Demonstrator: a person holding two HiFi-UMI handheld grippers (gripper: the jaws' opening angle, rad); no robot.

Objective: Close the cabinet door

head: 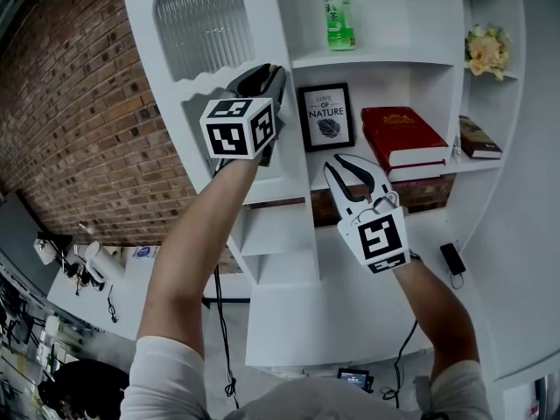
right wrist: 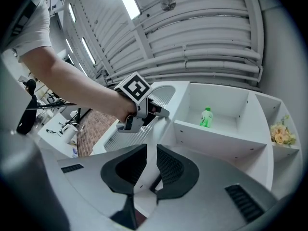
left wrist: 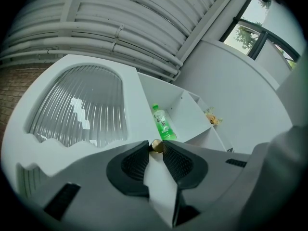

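**Swing the door shut by its knob**

The left claw (head: 267, 75) grips the small brass knob (left wrist: 156, 146) at the free edge of the open door (head: 197, 86). I would push it in a steady arc toward the cabinet (head: 394, 16) and let go only when the door has closed. The right claw (right wrist: 150, 147), below the door, is open and empty.

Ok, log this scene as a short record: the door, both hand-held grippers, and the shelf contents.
cabinet door: open, ribbed glass pane
left hand-held gripper: jaws closed on the door knob
right hand-held gripper: jaws apart, empty
shelf items: green bottle, framed print, red book
task status: door not yet closed
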